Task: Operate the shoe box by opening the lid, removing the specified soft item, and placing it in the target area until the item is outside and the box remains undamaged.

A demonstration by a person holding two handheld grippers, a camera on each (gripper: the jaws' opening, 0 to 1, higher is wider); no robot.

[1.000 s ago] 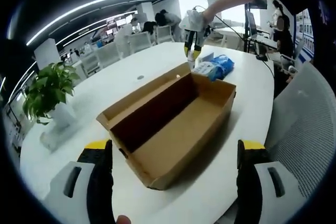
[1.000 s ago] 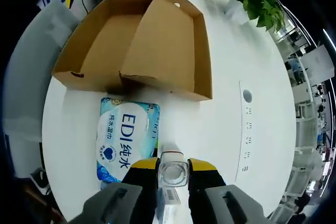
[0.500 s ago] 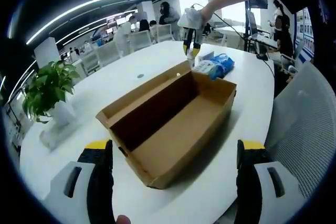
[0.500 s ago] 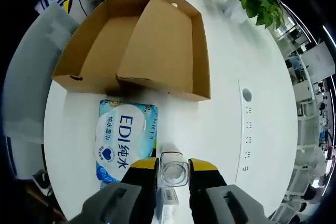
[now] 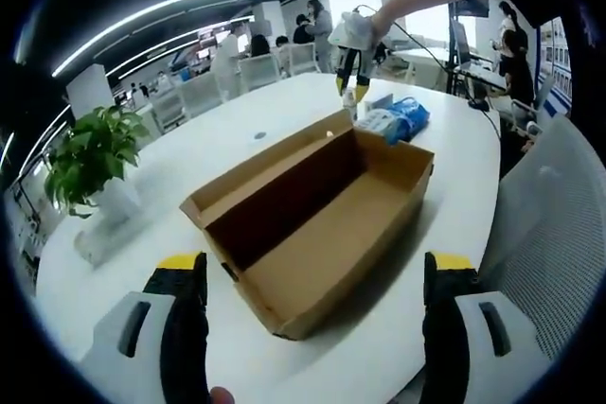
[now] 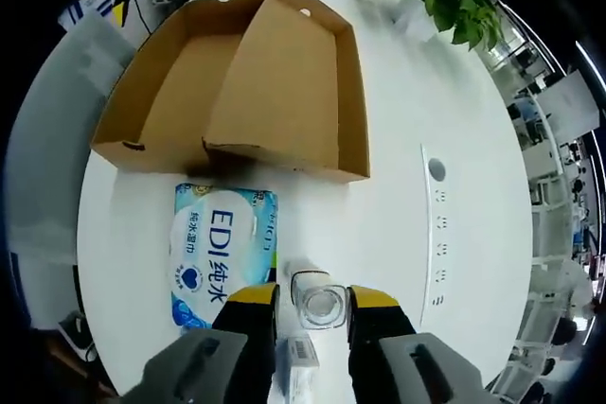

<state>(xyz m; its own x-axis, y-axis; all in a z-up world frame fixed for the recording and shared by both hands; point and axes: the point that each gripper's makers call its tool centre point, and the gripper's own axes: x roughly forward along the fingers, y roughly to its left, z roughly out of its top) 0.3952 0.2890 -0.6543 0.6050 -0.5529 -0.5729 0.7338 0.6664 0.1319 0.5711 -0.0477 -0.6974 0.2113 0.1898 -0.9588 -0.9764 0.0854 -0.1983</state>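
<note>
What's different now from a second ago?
The right gripper has spread its jaws a little, seemingly letting go of the small clear jar, which stands on the table. The open shoe box, the wipes pack and the wide-open left gripper stayed put.

Left view level, right view overhead; both share box (image 5: 312, 210).

Your right gripper (image 6: 313, 306) now parted from the clear bottle (image 6: 318, 301) — gaps beside it (jaws pinched it a second ago), gripper lifted slightly higher above the wipes pack (image 6: 221, 253).
</note>
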